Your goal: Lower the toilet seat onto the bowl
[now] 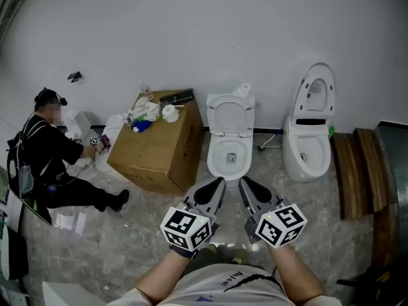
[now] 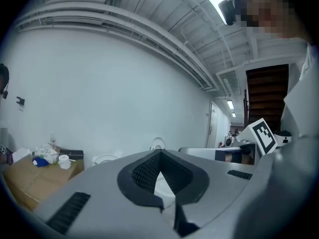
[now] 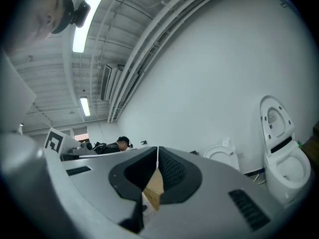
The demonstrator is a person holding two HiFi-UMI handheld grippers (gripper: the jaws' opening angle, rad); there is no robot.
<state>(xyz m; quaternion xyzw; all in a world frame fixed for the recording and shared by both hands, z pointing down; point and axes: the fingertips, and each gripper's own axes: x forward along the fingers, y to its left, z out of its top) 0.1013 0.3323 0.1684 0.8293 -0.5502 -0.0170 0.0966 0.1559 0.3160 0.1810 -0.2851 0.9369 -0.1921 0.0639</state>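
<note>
Against white wall [image 1: 191, 30], toilet [image 1: 218, 166], marbled floor [image 1: 137, 234]

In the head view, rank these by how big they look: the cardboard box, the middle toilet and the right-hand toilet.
1. Cardboard box, clearly largest.
2. Right-hand toilet, taller with its lid raised.
3. Middle toilet, only slightly smaller; a close call.

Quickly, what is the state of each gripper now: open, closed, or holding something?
Left gripper: closed, jaws together, holding nothing.
Right gripper: closed, jaws together, holding nothing.
</note>
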